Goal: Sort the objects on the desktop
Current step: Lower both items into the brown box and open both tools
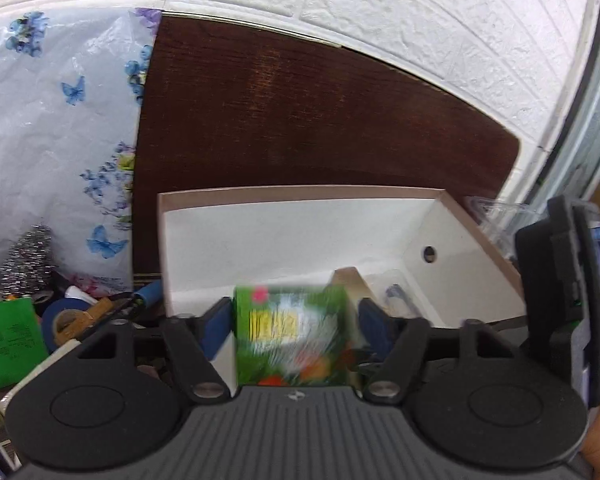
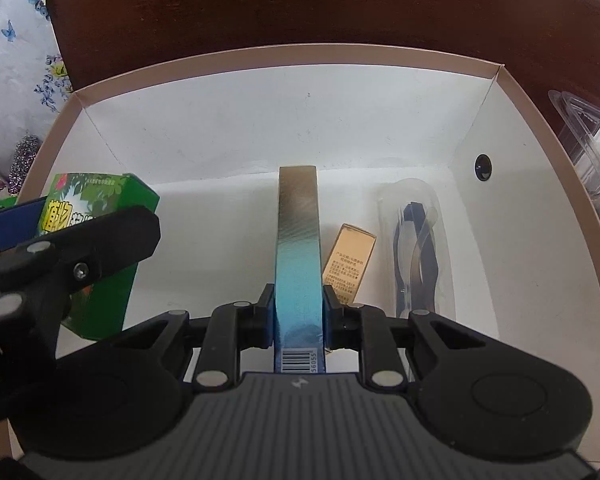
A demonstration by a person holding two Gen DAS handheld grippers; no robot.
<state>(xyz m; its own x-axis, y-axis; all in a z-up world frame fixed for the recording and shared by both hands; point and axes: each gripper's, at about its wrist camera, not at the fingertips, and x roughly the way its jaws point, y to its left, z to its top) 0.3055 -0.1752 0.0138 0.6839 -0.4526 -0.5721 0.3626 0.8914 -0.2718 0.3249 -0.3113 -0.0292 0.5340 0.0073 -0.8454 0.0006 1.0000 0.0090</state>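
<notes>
My left gripper [image 1: 294, 320] is shut on a green box [image 1: 294, 336] with yellow lettering, held at the near left edge of the white cardboard box [image 1: 284, 236]. The green box [image 2: 100, 216] and the left gripper [image 2: 40, 240] also show in the right wrist view, over the white box's [image 2: 260, 120] left side. My right gripper [image 2: 298, 300] is shut on a long slim blue-to-gold box [image 2: 298, 240], held inside the white box. A small gold box [image 2: 348, 260] and a clear packet with a dark blue item [image 2: 418, 248] lie on the white box's floor.
The white box sits against a dark brown wooden board [image 1: 300, 120]. Left of it are a butterfly-print plastic sheet [image 1: 60, 120], a silver tinsel tree [image 1: 28, 260], a green packet [image 1: 8, 340] and tape rolls [image 1: 66, 320]. Clear plastic packaging [image 2: 588, 140] lies to the right.
</notes>
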